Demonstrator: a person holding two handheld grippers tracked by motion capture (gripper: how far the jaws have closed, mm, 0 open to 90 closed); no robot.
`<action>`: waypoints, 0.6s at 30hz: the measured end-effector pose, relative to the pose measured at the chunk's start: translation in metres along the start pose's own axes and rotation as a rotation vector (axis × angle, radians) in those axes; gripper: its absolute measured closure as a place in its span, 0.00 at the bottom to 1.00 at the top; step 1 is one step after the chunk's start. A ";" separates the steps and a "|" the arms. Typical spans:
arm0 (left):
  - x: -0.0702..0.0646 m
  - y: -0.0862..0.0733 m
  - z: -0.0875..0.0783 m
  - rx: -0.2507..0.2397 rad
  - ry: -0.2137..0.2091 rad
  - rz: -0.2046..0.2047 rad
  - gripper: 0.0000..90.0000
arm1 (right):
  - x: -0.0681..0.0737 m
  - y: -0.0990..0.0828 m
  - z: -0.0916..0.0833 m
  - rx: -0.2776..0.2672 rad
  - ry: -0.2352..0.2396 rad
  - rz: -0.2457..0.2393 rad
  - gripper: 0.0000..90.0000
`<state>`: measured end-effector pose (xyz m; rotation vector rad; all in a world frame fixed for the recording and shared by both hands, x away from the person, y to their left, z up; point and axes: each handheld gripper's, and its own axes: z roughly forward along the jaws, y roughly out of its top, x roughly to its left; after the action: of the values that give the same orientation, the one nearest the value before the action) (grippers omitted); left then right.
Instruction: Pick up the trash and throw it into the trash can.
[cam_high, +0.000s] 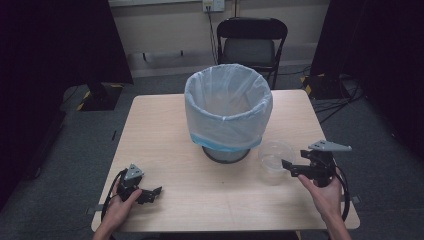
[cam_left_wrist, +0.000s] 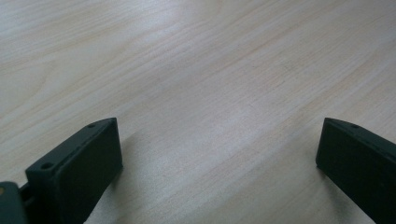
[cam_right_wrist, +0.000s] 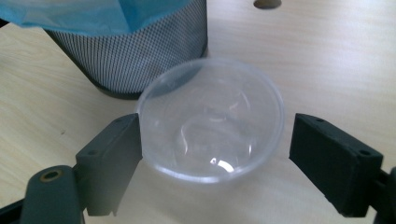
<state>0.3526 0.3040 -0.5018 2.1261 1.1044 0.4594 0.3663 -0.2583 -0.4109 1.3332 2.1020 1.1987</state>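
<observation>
1. High view: a wooden table (cam_high: 165, 125) carries a mesh wastebasket (cam_high: 228, 107) lined with a pale blue bag (cam_high: 200, 112). The basket stands upright near the middle of the far half, its mouth open upward, and nothing can be made out inside the liner. Just right of its base sits a clear plastic bowl (cam_high: 275, 156), upright, mouth up, with nothing visible in it. The bowl is round, so it has no long axis across the table; its axis runs straight up. The right gripper (cam_high: 289, 166) is held in a hand (cam_high: 325, 192) at the bowl's right side, jaws pointing left toward it. The left gripper (cam_high: 152, 194) rests low on the near left part of the table, held by the other hand (cam_high: 120, 205), well apart from bowl and basket. A folding chair (cam_high: 251, 42) stands behind the table.

2. Left gripper view: the two black jaws stand spread wide, with bare wood grain of the table (cam_left_wrist: 201, 84) between them and nothing gripped.

3. Right gripper view: the bowl (cam_right_wrist: 212, 119) lies between the spread jaws. The left-hand jaw touches or nearly touches its rim; the right-hand jaw stands clear of it. The bowl holds nothing but glints on its bottom. Behind it rises the black mesh wall of the wastebasket (cam_right_wrist: 140, 51), the blue bag (cam_right_wrist: 93, 14) folded over its top.
</observation>
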 end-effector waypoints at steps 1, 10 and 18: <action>0.000 0.000 0.000 0.000 0.000 0.000 0.00 | -0.001 0.003 0.002 -0.006 -0.003 -0.006 0.18; 0.000 0.000 0.000 0.000 0.000 0.000 0.00 | -0.020 0.022 0.035 0.010 -0.031 -0.026 0.16; 0.000 0.000 0.000 0.000 0.000 0.000 0.00 | -0.032 0.008 0.058 0.083 0.006 0.011 0.16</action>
<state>0.3526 0.3040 -0.5018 2.1262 1.1043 0.4592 0.4254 -0.2581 -0.4411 1.3800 2.1730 1.1325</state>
